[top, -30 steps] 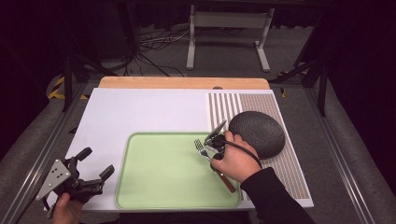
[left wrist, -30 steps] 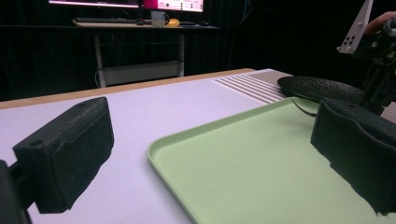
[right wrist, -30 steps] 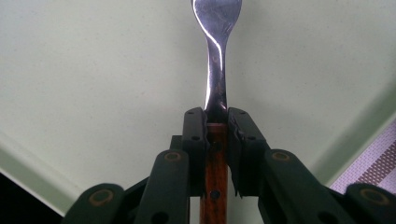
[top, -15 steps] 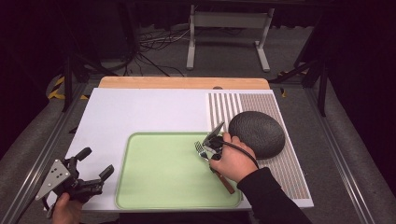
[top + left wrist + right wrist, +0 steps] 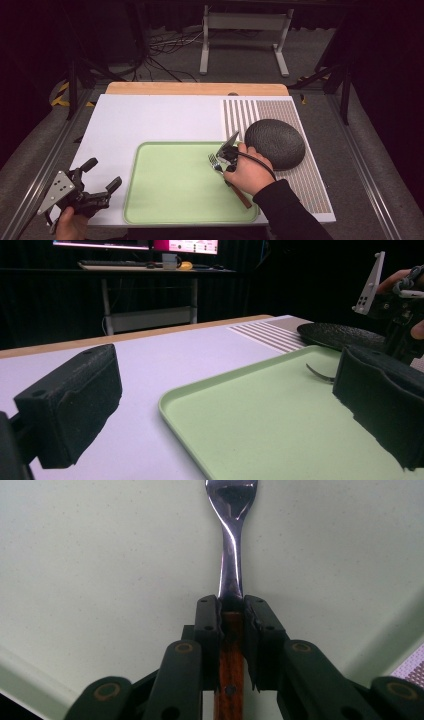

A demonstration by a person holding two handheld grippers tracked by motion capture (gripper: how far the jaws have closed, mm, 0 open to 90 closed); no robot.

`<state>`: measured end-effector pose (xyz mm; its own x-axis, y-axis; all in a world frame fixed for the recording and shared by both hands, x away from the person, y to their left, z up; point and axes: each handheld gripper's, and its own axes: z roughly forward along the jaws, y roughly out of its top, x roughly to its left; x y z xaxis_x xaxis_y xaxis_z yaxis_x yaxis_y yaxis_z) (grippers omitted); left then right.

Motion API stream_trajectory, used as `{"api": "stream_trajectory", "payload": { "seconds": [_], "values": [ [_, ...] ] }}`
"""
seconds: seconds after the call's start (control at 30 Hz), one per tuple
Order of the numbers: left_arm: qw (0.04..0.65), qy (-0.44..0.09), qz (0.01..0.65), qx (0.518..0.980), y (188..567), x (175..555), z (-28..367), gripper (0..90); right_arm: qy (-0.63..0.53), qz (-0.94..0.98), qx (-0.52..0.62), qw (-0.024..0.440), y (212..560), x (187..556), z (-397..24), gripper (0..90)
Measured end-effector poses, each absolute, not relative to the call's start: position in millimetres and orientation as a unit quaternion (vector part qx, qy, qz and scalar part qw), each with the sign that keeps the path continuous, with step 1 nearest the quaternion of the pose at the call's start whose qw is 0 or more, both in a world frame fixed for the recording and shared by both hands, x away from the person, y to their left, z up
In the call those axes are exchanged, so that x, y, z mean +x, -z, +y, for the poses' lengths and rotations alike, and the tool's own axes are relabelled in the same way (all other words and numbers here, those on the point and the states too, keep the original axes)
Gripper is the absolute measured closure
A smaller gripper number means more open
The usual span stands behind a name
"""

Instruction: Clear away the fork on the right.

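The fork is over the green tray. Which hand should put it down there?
The right one, probably. The right gripper already has its fingers shut on the fork, just above the green tray. The left gripper is open, off by the tray's left edge, holding nothing.

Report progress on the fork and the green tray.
Done: the right gripper is shut on the fork at the top of its wooden handle. In hand: the fork sits over the green tray, near its right edge. Left: releasing it; the left gripper is open, off the tray's left.
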<state>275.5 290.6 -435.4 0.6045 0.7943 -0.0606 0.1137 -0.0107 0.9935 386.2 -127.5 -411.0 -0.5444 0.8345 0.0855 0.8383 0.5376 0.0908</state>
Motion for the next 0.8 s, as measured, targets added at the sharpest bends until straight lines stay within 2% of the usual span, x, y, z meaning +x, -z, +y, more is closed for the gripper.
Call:
{"api": "stream_trajectory", "payload": {
  "seconds": [0.23,0.3,0.33,0.37,0.4,0.43,0.5,0.6,0.8],
  "values": [
    [0.613,-0.278,0.348,0.653,435,275,290,0.0,0.076,-0.883,-0.462,0.010,408,385,-128,68.4],
    [0.612,-0.278,0.347,0.654,435,275,291,0.0,0.092,-0.888,-0.451,0.002,406,385,-129,60.6],
    [0.612,-0.278,0.347,0.654,435,275,291,0.0,0.092,-0.888,-0.451,0.002,406,385,-129,60.6],
    [0.612,-0.278,0.347,0.654,435,275,291,0.0,0.098,-0.889,-0.448,-0.003,405,385,-129,57.0],
    [0.612,-0.279,0.347,0.654,435,275,291,0.0,0.118,-0.894,-0.432,-0.015,403,385,-129,47.5],
    [0.612,-0.278,0.347,0.654,435,275,290,0.0,0.130,-0.897,-0.422,-0.018,402,385,-129,43.3],
    [0.612,-0.278,0.347,0.653,435,275,290,0.0,0.139,-0.898,-0.418,-0.021,401,385,-128,41.4],
    [0.612,-0.278,0.347,0.654,435,275,290,0.0,0.175,-0.904,-0.389,-0.035,396,385,-127,31.5],
    [0.613,-0.278,0.347,0.653,435,275,290,0.0,0.241,-0.919,-0.304,-0.073,393,388,-123,28.3]
  ]
}}
